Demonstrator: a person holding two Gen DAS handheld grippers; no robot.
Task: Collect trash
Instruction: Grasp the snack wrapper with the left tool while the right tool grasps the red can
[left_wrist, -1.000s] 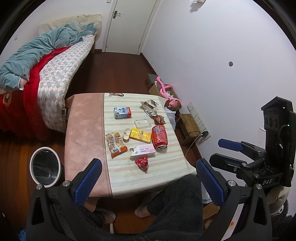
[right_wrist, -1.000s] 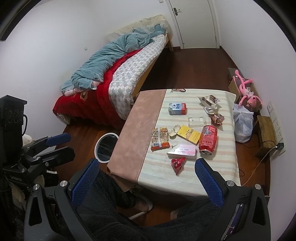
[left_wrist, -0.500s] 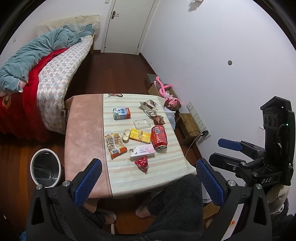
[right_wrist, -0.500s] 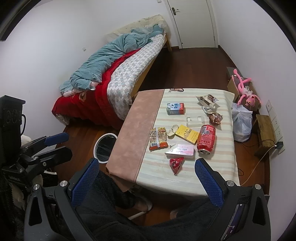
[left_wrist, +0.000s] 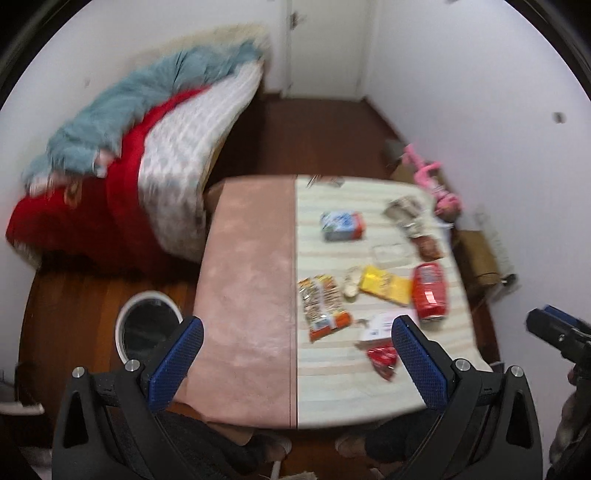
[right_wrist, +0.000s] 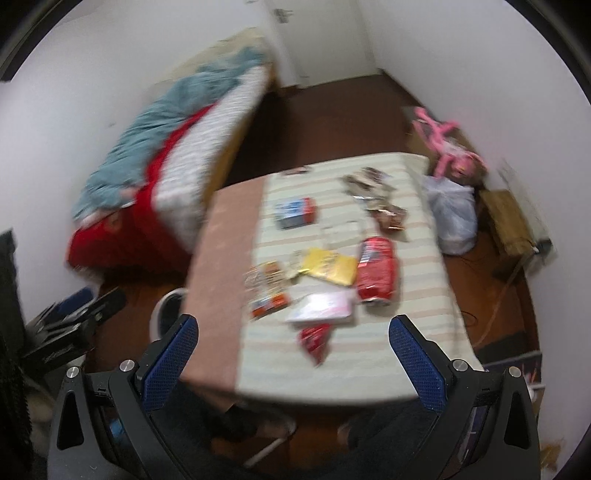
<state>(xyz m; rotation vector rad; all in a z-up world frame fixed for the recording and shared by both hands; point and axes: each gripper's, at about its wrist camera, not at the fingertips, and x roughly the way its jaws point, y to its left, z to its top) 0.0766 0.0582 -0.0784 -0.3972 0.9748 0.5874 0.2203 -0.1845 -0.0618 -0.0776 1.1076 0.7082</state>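
Trash lies scattered on the striped half of a low table (left_wrist: 332, 387): a crushed red can (left_wrist: 429, 291) (right_wrist: 377, 270), a yellow packet (left_wrist: 386, 285) (right_wrist: 328, 266), an orange snack wrapper (left_wrist: 322, 306), a small red wrapper (left_wrist: 383, 357) (right_wrist: 314, 340), a white card (right_wrist: 321, 307), a blue-and-orange carton (left_wrist: 342, 226) (right_wrist: 295, 212) and crumpled foil wrappers (left_wrist: 406, 214). A white bin (left_wrist: 146, 330) stands on the floor left of the table. Both views are blurred. My left gripper (left_wrist: 295, 354) and right gripper (right_wrist: 291, 352) hover open above the table's near edge, holding nothing.
A bed (left_wrist: 177, 155) with red and teal bedding sits left of the table. A pink plush toy (left_wrist: 436, 181), a white plastic bag (right_wrist: 452, 214) and a wooden box (right_wrist: 508, 225) line the right wall. A person's legs (right_wrist: 207, 417) are under the near edge.
Both grippers have swung and moved closer to the table; the views are now motion-blurred. The left view turned left, showing the bin and bed more centrally. Nothing on the table has moved.
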